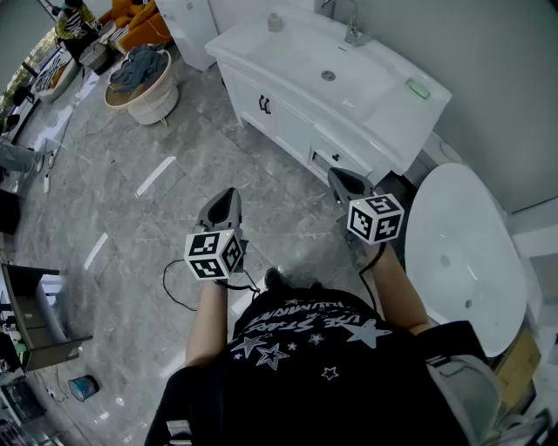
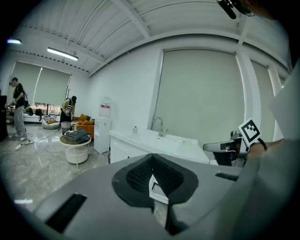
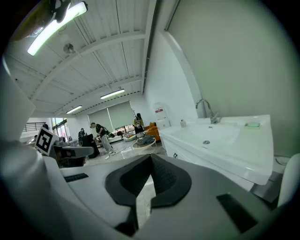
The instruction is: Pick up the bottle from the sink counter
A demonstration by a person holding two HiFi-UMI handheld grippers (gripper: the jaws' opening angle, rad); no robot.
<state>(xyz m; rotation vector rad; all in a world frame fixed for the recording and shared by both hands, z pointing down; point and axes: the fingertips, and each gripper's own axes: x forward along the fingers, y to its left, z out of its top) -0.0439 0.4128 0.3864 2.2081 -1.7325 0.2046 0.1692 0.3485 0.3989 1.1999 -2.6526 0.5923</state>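
Now: left gripper (image 1: 228, 196) and right gripper (image 1: 342, 179) both closed, empty, mid-frame; bottle (image 1: 275, 22) upright on worktop (image 1: 388, 106), top centre

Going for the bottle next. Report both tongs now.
Left tongs: closed, holding nothing.
Right tongs: closed, holding nothing.

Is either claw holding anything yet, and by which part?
Nothing is held. The left claw and right claw are both shut and empty; the bottle stands on the sink counter.
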